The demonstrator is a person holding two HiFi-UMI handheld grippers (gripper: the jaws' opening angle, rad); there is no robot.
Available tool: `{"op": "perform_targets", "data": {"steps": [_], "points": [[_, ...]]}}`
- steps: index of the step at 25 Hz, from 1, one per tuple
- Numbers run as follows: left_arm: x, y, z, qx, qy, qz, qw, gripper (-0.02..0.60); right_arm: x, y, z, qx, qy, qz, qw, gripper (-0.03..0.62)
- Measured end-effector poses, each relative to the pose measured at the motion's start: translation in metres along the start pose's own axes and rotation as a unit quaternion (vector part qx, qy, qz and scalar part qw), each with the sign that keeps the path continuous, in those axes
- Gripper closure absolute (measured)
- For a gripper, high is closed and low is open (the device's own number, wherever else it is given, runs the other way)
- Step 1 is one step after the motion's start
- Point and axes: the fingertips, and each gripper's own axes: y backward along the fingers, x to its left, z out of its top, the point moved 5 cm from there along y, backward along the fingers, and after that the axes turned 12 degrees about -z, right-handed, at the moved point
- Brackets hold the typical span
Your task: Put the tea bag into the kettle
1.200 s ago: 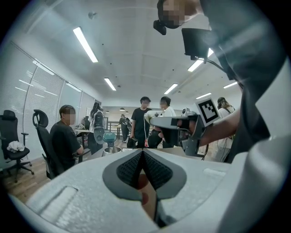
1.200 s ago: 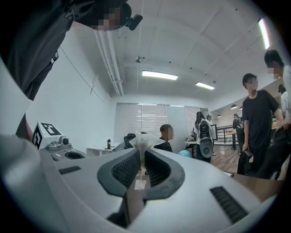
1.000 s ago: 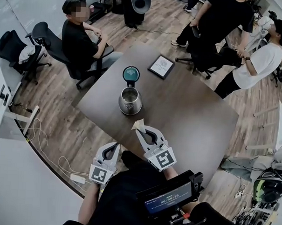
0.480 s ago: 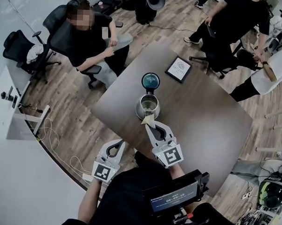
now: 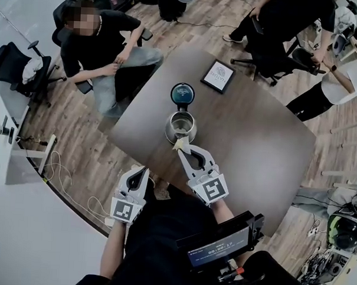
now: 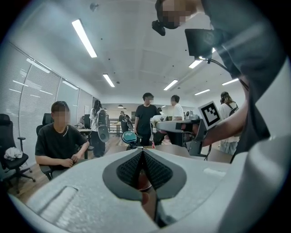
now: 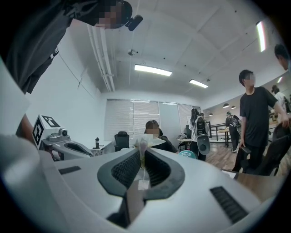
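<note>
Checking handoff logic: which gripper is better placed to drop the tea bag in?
Right. The right gripper holds the tea bag beside the open kettle; the left gripper is shut, empty, farther back.

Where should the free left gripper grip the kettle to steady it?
Probably the dark handle under the raised lid, far side, coming from the left: the steel kettle is round and wide, and the right gripper's tea bag crowds its near side.

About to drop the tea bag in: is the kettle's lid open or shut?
Open: the teal lid stands flipped back behind the kettle, whose mouth is uncovered in the head view.
</note>
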Motion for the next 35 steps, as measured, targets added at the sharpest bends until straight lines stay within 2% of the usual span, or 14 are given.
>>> {"op": "perform_targets", "data": {"steps": [8, 12, 19, 25, 29, 35], "points": [[0.006, -0.024, -0.005, -0.005, -0.007, -0.067, 0.9977, 0.592, -0.013, 0.005, -0.008, -0.001, 0.014, -0.058, 0.998, 0.56], [0.012, -0.034, -0.003, -0.006, -0.017, -0.091, 0.9957, 0.592, -0.019, 0.005, -0.015, 0.006, 0.004, -0.075, 0.997, 0.56], [0.024, -0.032, 0.002, -0.014, -0.02, -0.088, 0.9958, 0.592, -0.04, -0.017, -0.003, 0.002, 0.018, -0.075, 0.997, 0.56], [0.034, -0.016, -0.008, -0.016, 0.003, -0.053, 0.9985, 0.592, -0.059, -0.049, -0.003, 0.002, 0.039, -0.062, 0.997, 0.56], [0.038, -0.002, -0.019, -0.014, 0.012, -0.033, 0.9993, 0.592, -0.066, -0.066, -0.021, 0.033, 0.048, -0.052, 0.997, 0.56], [0.046, 0.005, -0.021, -0.014, 0.015, -0.017, 0.9996, 0.592, -0.072, -0.079, -0.063, 0.113, 0.061, -0.037, 0.991, 0.56]]}}
